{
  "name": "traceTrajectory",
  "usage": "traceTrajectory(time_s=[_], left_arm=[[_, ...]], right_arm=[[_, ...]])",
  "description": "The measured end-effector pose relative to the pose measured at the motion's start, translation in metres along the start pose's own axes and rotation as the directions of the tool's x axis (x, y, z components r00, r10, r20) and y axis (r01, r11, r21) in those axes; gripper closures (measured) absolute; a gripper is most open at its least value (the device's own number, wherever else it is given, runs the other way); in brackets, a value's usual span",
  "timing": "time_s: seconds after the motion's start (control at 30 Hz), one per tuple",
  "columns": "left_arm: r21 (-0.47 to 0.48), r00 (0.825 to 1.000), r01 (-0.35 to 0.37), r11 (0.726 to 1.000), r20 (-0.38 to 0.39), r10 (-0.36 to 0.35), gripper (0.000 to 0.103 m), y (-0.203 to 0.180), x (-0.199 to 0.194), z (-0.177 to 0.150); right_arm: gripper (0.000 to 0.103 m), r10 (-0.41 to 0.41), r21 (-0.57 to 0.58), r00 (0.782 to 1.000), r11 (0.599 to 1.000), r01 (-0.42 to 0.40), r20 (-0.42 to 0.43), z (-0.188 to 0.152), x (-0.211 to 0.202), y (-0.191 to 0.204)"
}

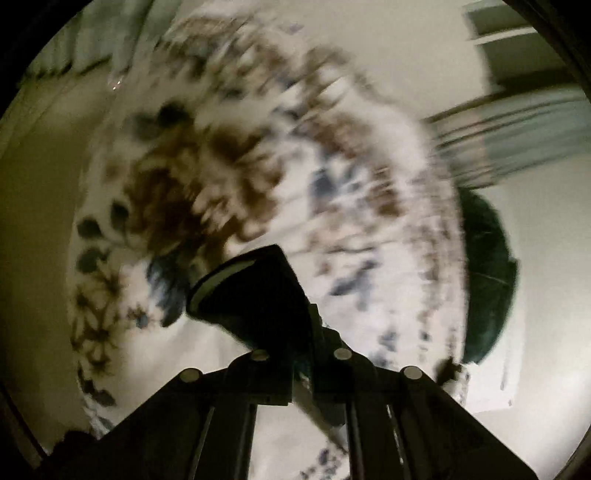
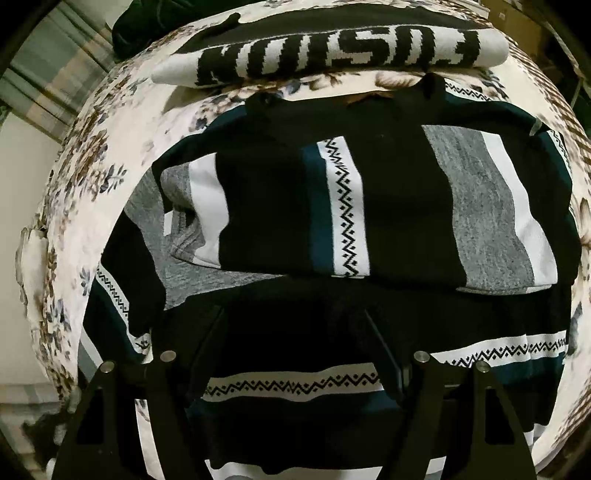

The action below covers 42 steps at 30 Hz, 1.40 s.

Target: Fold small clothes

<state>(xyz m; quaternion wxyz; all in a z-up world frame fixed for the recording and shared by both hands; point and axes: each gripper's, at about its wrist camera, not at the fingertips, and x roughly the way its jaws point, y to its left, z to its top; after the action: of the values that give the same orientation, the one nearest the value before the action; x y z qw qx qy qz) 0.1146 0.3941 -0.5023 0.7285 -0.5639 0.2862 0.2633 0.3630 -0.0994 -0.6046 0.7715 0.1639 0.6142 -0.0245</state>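
Observation:
A striped sweater (image 2: 369,206) in black, grey, white and teal with zigzag bands lies partly folded on the floral cloth (image 2: 85,177); its upper part is doubled over the lower. My right gripper (image 2: 295,314) points down over the sweater's black lower part. Its dark fingers (image 2: 384,347) stand wide apart and open, and nothing shows pinched between them. In the blurred left wrist view my left gripper (image 1: 236,277) is shut above the floral cloth (image 1: 258,147), its fingers pressed together with nothing clearly between them. The sweater is not in that view.
A folded black and white knit with large letters (image 2: 332,51) lies beyond the sweater. A dark green bundle (image 2: 140,26) (image 1: 487,277) sits at the cloth's edge. Striped fabric (image 2: 44,74) hangs at the left. A white sheet (image 1: 491,387) lies near the cloth's rim.

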Motion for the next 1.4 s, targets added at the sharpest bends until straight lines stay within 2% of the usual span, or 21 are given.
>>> traceTrajectory(time_s=[0.07, 0.13, 0.2, 0.23, 0.27, 0.3, 0.33, 0.37, 0.4, 0.47, 0.6, 0.7, 0.73, 0.8, 0.93, 0.97, 1.0, 1.1, 1.2, 1.3, 1.4], left_arm=[[0.021, 1.0, -0.016, 1.0, -0.01, 0.017, 0.099, 0.008, -0.015, -0.009], [0.033, 0.993, -0.099, 0.995, -0.066, 0.101, 0.096, 0.028, -0.007, -0.024], [-0.028, 0.977, -0.151, 0.988, -0.157, 0.144, 0.094, 0.059, 0.012, -0.036], [-0.068, 0.962, -0.198, 0.978, -0.202, 0.181, 0.087, 0.074, 0.02, -0.042], [-0.113, 0.956, -0.219, 0.969, -0.221, 0.191, 0.083, 0.088, 0.025, -0.046], [-0.143, 0.961, -0.206, 0.968, -0.214, 0.173, 0.072, 0.094, 0.027, -0.049], [-0.175, 0.967, -0.195, 0.965, -0.197, 0.159, 0.057, 0.101, 0.027, -0.051], [-0.199, 0.974, -0.176, 0.964, -0.179, 0.141, 0.05, 0.105, 0.026, -0.051], [-0.225, 0.982, -0.139, 0.964, -0.154, 0.106, 0.046, 0.108, 0.029, -0.05], [-0.238, 0.986, -0.121, 0.964, -0.141, 0.09, 0.045, 0.109, 0.038, -0.049], [-0.219, 0.991, -0.119, 0.968, -0.08, 0.104, 0.034, 0.101, 0.049, -0.046], [-0.128, 0.977, -0.209, 0.969, -0.062, 0.202, 0.036, 0.081, 0.056, -0.044], [-0.096, 0.975, -0.22, 0.971, -0.043, 0.217, 0.05, 0.074, 0.057, -0.043], [-0.029, 0.97, -0.244, 0.969, -0.025, 0.244, 0.096, 0.064, 0.062, -0.04], [0.079, 0.968, -0.243, 0.967, 0.078, 0.237, 0.096, 0.032, 0.051, -0.02], [0.119, 0.969, -0.237, 0.964, 0.104, 0.225, 0.096, 0.021, 0.047, -0.016], [0.165, 0.968, -0.236, 0.958, 0.131, 0.216, 0.096, 0.007, 0.04, -0.012], [0.305, 0.968, -0.216, 0.928, 0.191, 0.163, 0.096, -0.044, 0.025, -0.007], [0.45, 0.976, -0.165, 0.878, 0.205, 0.078, 0.096, -0.106, 0.009, -0.015], [0.553, 0.985, -0.093, 0.828, 0.174, -0.006, 0.096, -0.162, -0.002, -0.034], [0.657, 0.991, -0.008, 0.754, 0.104, -0.08, 0.096, -0.228, -0.005, -0.072]], right_arm=[[0.027, -0.005, 0.008, 1.0, 1.0, 0.005, -0.008, 0.0, 0.002, -0.004], [0.027, -0.009, 0.014, 1.0, 1.0, 0.009, -0.018, 0.001, 0.005, -0.006], [0.027, -0.015, 0.02, 0.999, 1.0, 0.015, -0.035, 0.001, 0.009, -0.008], [0.027, -0.014, 0.023, 0.999, 1.0, 0.015, -0.043, 0.001, 0.011, -0.008], [0.027, -0.012, 0.025, 0.999, 1.0, 0.013, -0.047, 0.002, 0.012, -0.009], [0.027, -0.01, 0.023, 0.999, 1.0, 0.011, -0.049, 0.002, 0.012, -0.008], [0.027, -0.005, 0.016, 0.999, 1.0, 0.006, -0.048, 0.002, 0.013, -0.007], [0.027, -0.005, 0.005, 0.999, 1.0, 0.005, -0.046, 0.003, 0.012, -0.005], [0.027, -0.008, -0.004, 0.999, 1.0, 0.008, -0.044, 0.003, 0.012, -0.003], [0.027, -0.011, -0.024, 0.999, 1.0, 0.01, -0.042, 0.004, 0.013, 0.0], [0.027, -0.016, -0.015, 0.999, 1.0, 0.015, -0.051, 0.004, 0.016, -0.001], [0.027, -0.022, -0.002, 0.999, 1.0, 0.022, -0.046, 0.002, 0.014, -0.004], [0.027, -0.03, -0.003, 0.999, 1.0, 0.03, -0.04, 0.002, 0.013, -0.005], [0.027, -0.048, -0.001, 0.999, 0.999, 0.048, -0.026, 0.004, 0.01, -0.008], [0.027, -0.166, 0.0, 0.986, 0.986, 0.166, -0.007, 0.012, 0.005, -0.019], [0.021, -0.191, 0.004, 0.982, 0.982, 0.191, 0.003, 0.014, 0.003, -0.022], [0.008, -0.22, 0.009, 0.975, 0.976, 0.219, 0.016, 0.018, 0.0, -0.026], [0.003, -0.247, 0.012, 0.968, 0.969, 0.247, 0.047, 0.027, -0.006, -0.037], [0.003, -0.23, 0.031, 0.971, 0.973, 0.228, 0.063, 0.031, -0.013, -0.051], [0.003, -0.209, 0.062, 0.976, 0.977, 0.205, 0.059, 0.031, -0.018, -0.071], [0.003, -0.179, 0.116, 0.983, 0.978, 0.173, 0.048, 0.027, -0.027, -0.1]])
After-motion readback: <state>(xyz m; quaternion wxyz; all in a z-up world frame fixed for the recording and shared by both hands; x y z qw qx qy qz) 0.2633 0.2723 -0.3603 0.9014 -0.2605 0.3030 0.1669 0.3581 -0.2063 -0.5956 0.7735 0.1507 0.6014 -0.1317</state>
